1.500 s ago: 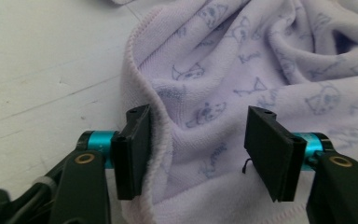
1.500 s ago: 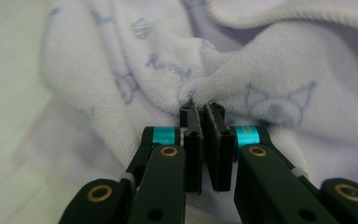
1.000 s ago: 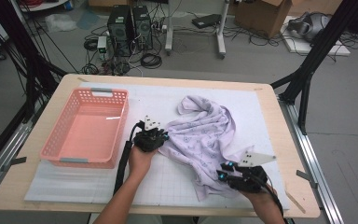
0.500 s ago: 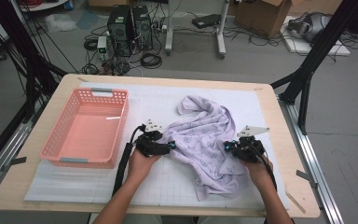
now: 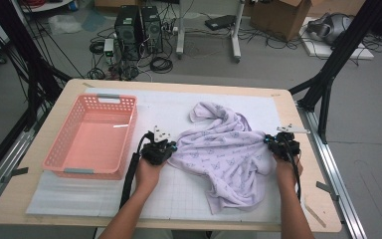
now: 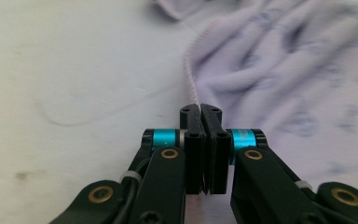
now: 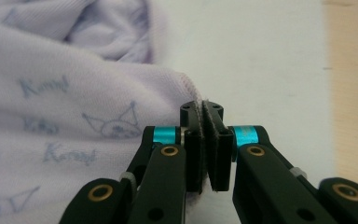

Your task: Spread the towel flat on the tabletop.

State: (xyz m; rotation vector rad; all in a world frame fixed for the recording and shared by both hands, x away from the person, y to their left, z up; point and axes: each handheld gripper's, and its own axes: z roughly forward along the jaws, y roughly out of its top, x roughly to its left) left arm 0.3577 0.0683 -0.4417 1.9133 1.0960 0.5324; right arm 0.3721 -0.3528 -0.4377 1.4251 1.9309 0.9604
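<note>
Gripper left (image 5: 171,147) and right gripper (image 5: 268,141) each pinch a hem of our lilac garment (image 5: 224,154) on the desk (image 5: 298,209); it's stretched between them, folding and the pink basket (image 5: 92,137) remain.

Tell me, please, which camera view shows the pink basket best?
The high view shows it best: the pink basket lies whole on the left of the table, with nothing in it, beside the left tongs. The left and right gripper views look at the lilac cloth and the white mat instead.
</note>
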